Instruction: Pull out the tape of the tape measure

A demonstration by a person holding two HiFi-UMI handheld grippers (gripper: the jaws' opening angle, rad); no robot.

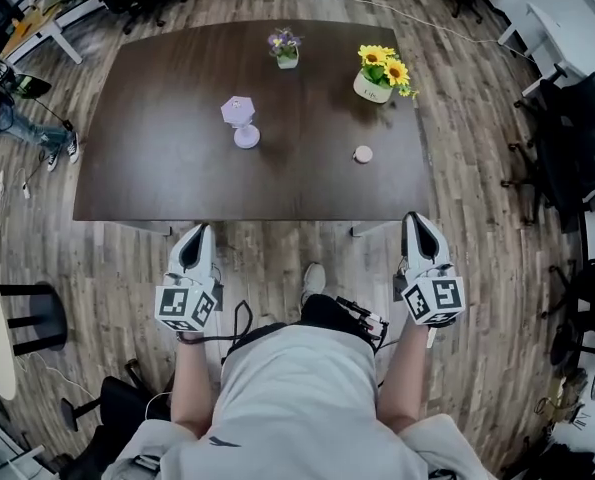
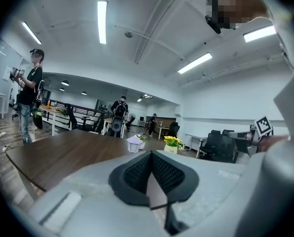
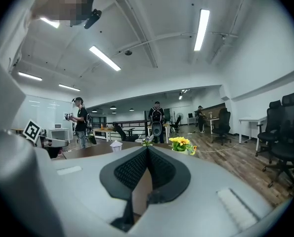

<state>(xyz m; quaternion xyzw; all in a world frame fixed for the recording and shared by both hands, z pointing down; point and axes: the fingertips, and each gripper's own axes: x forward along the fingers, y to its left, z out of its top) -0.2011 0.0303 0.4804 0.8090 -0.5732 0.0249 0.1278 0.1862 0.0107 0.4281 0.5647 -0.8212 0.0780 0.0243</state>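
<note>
A small round pinkish tape measure [image 1: 363,154] lies on the dark wooden table [image 1: 157,178], right of its middle and toward the near edge. Both grippers hang short of that edge, over the floor. My left gripper [image 1: 199,231] is shut and holds nothing; in the left gripper view its black pads [image 2: 137,174] meet. My right gripper [image 1: 415,219] is also shut and empty, and points at the table's near right corner, with the tape measure ahead of it and to the left. The tape measure does not show in either gripper view.
On the table stand a lavender lamp-like object [image 1: 241,120], a small pot of purple flowers [image 1: 285,48] and a white pot of yellow flowers [image 1: 379,76]. Office chairs [image 1: 577,128] stand at the right. A person [image 2: 29,95] stands beyond the table's left side.
</note>
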